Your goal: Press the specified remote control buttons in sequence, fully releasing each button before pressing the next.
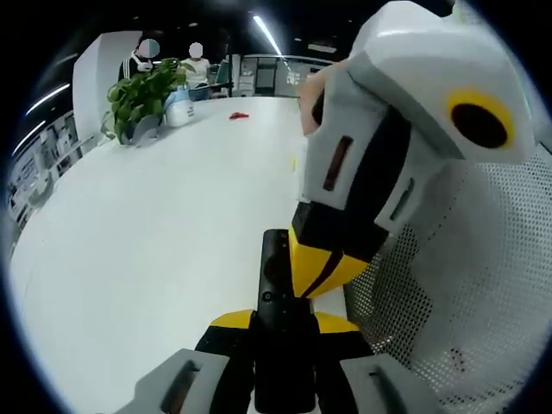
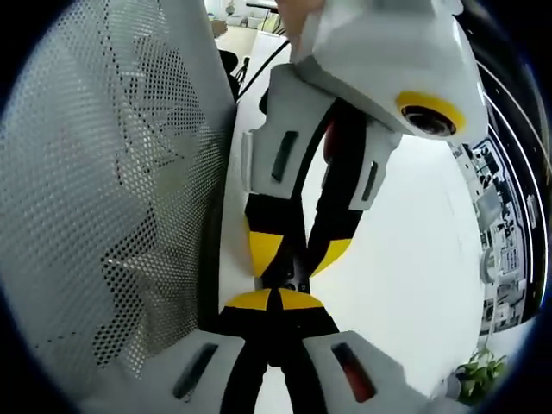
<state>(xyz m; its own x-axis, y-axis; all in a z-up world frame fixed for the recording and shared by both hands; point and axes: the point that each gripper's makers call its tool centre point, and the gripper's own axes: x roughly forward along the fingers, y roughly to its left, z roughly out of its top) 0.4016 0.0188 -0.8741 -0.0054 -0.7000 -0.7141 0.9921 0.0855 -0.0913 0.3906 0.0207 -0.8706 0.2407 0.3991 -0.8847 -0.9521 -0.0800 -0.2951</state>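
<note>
left hand-held gripper (image 1: 285,323) jaws closed together, right hand-held gripper (image 2: 274,302) jaws closed, tips meeting head-on

A white table (image 1: 155,224) lies open and bare across its near and middle stretch — free passage is offered there. At the far edge, a potted plant (image 1: 142,95) and a small red object (image 1: 239,115) are set. A perforated white mesh panel (image 1: 483,285) blocks one side, just beside the remote (image 1: 278,285).
</note>
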